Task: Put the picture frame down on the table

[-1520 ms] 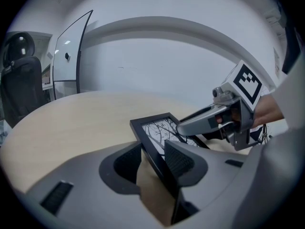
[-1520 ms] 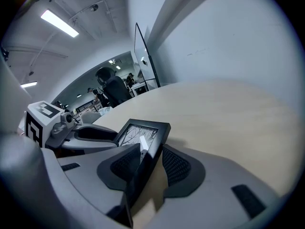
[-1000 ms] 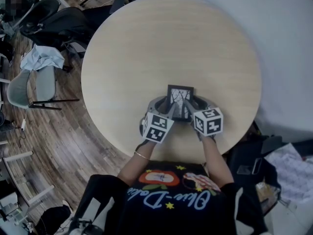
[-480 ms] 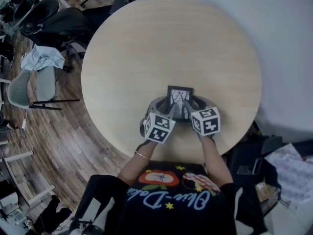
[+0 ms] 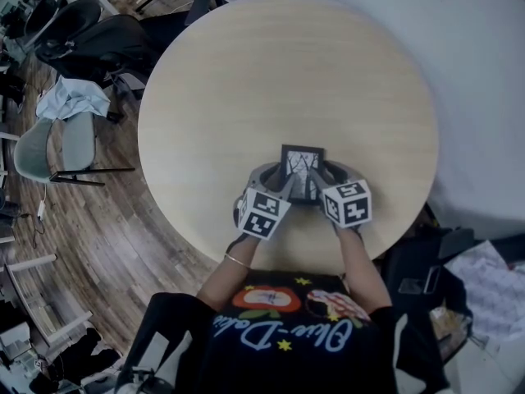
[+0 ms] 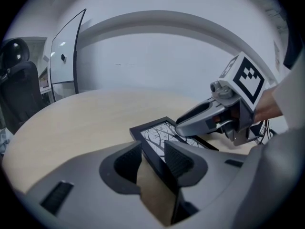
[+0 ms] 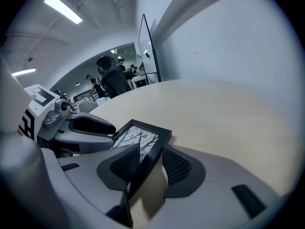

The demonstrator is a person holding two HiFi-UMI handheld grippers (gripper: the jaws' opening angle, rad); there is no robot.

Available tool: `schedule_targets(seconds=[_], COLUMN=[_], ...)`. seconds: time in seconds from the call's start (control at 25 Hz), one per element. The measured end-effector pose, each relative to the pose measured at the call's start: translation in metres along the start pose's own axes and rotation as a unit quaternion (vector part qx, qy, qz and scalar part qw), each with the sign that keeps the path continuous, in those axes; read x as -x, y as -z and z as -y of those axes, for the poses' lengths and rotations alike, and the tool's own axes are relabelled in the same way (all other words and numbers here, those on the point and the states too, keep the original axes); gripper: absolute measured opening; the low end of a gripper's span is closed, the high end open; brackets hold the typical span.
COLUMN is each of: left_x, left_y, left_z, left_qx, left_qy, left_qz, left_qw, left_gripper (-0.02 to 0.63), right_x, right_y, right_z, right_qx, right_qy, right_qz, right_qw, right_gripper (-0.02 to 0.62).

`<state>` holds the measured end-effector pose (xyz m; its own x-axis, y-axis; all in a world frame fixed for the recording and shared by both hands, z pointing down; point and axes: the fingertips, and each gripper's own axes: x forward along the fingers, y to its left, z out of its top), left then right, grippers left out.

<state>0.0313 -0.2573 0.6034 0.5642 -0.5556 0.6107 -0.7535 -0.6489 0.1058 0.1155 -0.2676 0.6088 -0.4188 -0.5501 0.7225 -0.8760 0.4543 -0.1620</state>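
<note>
**Head view.** Left forearm (image 5: 234,269) and right forearm (image 5: 361,265) reaching forward and converging. Left gripper (image 5: 275,180) and right gripper (image 5: 328,177) flanking picture frame (image 5: 302,167), one at each side edge, over near part of round pale-wood table (image 5: 287,72). Wood floor (image 5: 123,220) and office chairs (image 5: 107,35) out beyond left gripper.

**Left gripper view.** Jaws part-open astride frame's edge, right pad against it, bare tabletop showing beside left pad. Frame's far end lying on table ahead of jaws. Right gripper (image 6: 190,123) just beyond, whiteboard (image 6: 64,56) far left.

**Right gripper view.** Jaws part-open astride opposite edge, left pad over the glass, gap showing at right pad. Left gripper (image 7: 90,125) close on the left
</note>
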Motion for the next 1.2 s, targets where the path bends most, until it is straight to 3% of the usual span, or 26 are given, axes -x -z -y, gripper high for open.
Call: schedule_targets(seconds=[0.24,0.44,0.68,0.96,1.2], left_x=[0.009,0.019,0.038,0.071,0.107], left_y=[-0.007,-0.017,-0.043,-0.083,-0.122], left_z=[-0.009,-0.011,-0.003,0.009,0.021], left_qx=[-0.006,-0.007,-0.013,-0.036,-0.062], left_qy=[-0.011,-0.018,-0.012,-0.016,-0.02], left_qz=[0.001,0.025,0.083,0.155,0.214], left_qw=[0.9999,0.9995,0.9964,0.9871,0.9748], left_gripper=[0.132,0.132,0.122,0.001,0.0], right_x=[0.003,0.012,0.035,0.071,0.109], right_y=[-0.006,-0.016,-0.038,-0.067,-0.091], right_z=[0.006,0.005,-0.009,-0.03,-0.042], right_qx=[0.0,-0.001,0.003,0.008,0.027], right_qy=[0.003,-0.001,-0.015,-0.029,-0.038], right_qz=[0.015,0.039,0.095,0.176,0.233], right_qw=[1.0,0.999,0.995,0.984,0.971], right_gripper=[0.126,0.126,0.119,0.042,-0.002])
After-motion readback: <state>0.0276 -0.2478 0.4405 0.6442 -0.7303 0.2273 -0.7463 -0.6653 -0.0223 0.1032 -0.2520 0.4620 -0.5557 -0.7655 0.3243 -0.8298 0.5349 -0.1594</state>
